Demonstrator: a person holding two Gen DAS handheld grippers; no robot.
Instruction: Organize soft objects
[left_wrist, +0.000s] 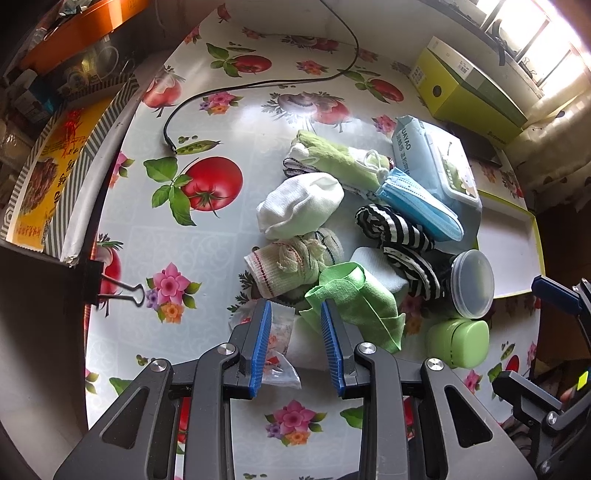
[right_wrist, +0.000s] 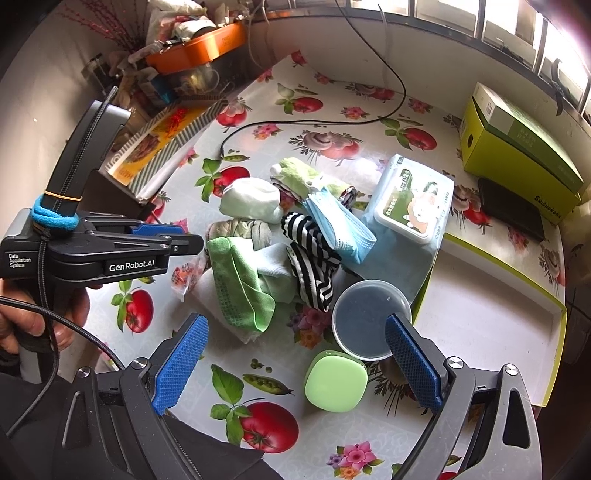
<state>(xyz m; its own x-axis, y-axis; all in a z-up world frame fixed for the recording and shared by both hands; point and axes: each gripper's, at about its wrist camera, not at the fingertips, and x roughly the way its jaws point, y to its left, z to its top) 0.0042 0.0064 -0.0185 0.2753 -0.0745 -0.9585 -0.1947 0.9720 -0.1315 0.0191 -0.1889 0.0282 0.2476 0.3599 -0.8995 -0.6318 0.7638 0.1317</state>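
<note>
Left gripper (left_wrist: 295, 343) part-open, empty, hovering at the near edge of the green cloth (left_wrist: 354, 299), probably lining up a pinch. Right gripper (right_wrist: 295, 365) wide open, empty, nearer than the cloth.

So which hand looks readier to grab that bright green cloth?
Probably the left. The left hand-held gripper is open at the green cloth. The right hand-held gripper, also open, sits nearer the green case.

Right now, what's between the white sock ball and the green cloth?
A rolled cream sock with red stitching lies between the white sock ball and green cloth, in the left wrist view.
</note>
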